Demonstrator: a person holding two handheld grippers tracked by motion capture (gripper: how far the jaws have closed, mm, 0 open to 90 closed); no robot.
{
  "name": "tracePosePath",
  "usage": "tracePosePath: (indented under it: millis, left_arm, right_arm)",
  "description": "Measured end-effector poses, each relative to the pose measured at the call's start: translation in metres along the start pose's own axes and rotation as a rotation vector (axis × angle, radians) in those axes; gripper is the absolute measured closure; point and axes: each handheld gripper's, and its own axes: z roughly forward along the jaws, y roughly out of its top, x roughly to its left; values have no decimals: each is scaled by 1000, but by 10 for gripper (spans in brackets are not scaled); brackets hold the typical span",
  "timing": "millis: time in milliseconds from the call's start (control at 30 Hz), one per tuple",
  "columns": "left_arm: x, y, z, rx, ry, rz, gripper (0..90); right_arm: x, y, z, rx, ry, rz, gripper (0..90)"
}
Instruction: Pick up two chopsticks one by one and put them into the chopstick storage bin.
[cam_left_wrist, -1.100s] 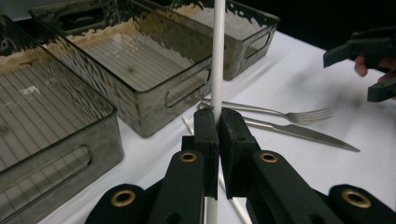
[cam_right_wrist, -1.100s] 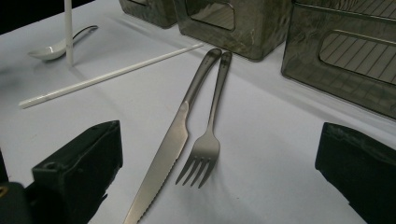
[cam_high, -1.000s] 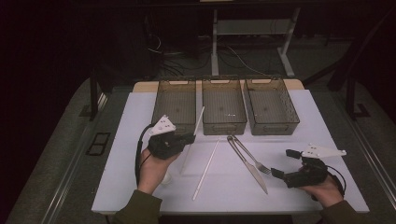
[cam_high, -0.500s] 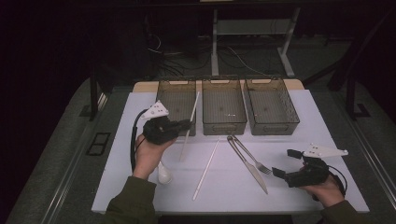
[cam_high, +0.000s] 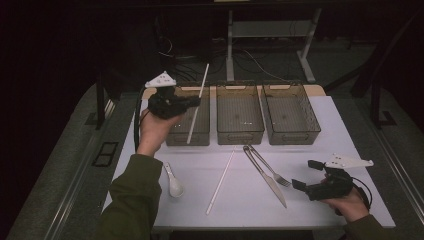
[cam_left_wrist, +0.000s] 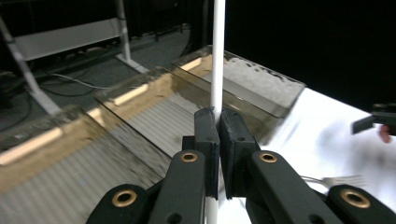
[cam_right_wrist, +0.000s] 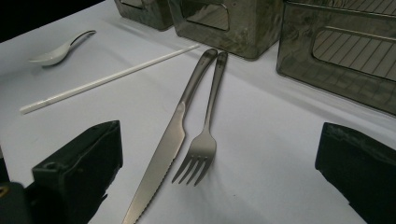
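Observation:
My left gripper (cam_high: 196, 101) is raised over the left smoky bin (cam_high: 176, 137) and shut on a white chopstick (cam_high: 199, 100), which stands steeply with its lower end near the bin's front. In the left gripper view the black jaws (cam_left_wrist: 218, 116) pinch that chopstick (cam_left_wrist: 217, 60) over the row of bins. A second white chopstick (cam_high: 220, 181), a white spoon (cam_high: 174, 183), a knife (cam_high: 266, 176) and a fork (cam_high: 274, 172) lie on the white table. My right gripper (cam_high: 304, 174) rests open at the table's right front, its jaws (cam_right_wrist: 219, 128) wide apart facing the fork (cam_right_wrist: 205, 140) and knife (cam_right_wrist: 163, 149).
Three smoky plastic bins stand in a row at the back: left, middle (cam_high: 240, 134) and right (cam_high: 291, 136). The table's front edge (cam_high: 260, 226) lies close to both forearms. Dark floor, cables and a white frame lie beyond the table.
The left hand has risen and moved away toward the left bin with the chopstick in its jaws. The spoon, once hidden under the hand, now shows. The right hand has stayed put.

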Motion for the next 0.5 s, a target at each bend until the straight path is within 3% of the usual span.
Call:
tracePosePath:
  millis: [100,233,367,500]
  left_arm:
    - [13,9,4,24,28,23,860]
    - [34,9,14,63,64,20,860]
    - [59,-3,26,136,132,-7,860]
    - [76,-16,33,186,169,-53,860]
  right_arm:
    - [0,0,0,0,3,2,10]
    - [0,0,0,0,4,0,10]
    - [0,0,0,-3,8,1,10]
    - [0,0,0,-3,13,4,10]
